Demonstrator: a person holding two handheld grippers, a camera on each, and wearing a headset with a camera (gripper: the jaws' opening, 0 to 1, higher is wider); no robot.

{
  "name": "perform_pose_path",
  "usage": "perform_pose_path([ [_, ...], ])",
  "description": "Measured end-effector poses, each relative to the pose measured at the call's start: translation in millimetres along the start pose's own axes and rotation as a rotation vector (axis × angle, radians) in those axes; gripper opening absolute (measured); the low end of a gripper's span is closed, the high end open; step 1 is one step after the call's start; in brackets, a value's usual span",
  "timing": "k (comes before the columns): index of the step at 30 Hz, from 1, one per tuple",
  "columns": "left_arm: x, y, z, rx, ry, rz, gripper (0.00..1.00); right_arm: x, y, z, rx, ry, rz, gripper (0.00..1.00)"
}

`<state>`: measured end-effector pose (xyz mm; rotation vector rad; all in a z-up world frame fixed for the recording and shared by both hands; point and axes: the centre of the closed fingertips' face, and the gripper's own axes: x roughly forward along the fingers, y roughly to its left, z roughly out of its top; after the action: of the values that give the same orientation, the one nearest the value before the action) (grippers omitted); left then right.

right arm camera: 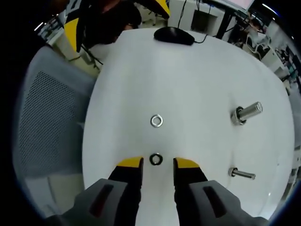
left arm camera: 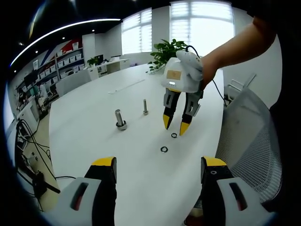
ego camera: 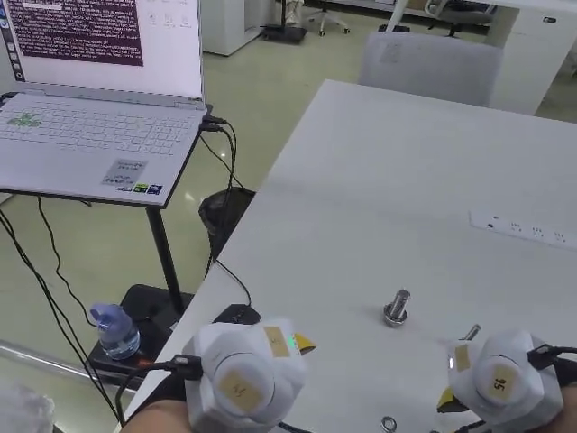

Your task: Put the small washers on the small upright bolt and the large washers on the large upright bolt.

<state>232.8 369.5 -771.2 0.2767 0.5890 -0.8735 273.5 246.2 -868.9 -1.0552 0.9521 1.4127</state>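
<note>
The right gripper (right arm camera: 157, 163) is the closer one, jaws spread and empty, pointing down at a washer (right arm camera: 155, 159) lying flat on the desk (right arm camera: 197, 70) right between the tips, second washer (right arm camera: 156, 120) just past it, while the left gripper (left arm camera: 159, 163) hangs back, jaws open too.

In the head view, the right gripper (ego camera: 451, 395) hides most of the small bolt (ego camera: 471, 333).

White table (ego camera: 388, 180), silver large bolt (ego camera: 397, 308), yellow-tipped right gripper (left arm camera: 175, 127).
</note>
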Motion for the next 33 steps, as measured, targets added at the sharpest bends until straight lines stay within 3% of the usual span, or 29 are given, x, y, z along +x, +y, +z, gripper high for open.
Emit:
perform_pose_path([
  [10,0.8,-0.2,-2.8,0.015,0.011,-0.004,0.72,9.5,2.4,-6.8,0.006,0.02,0.005,0.23],
  [33,3.4,2.6,-3.1,0.012,0.01,-0.013,0.71,9.4,2.0,-6.6,0.009,0.02,-0.022,0.14],
])
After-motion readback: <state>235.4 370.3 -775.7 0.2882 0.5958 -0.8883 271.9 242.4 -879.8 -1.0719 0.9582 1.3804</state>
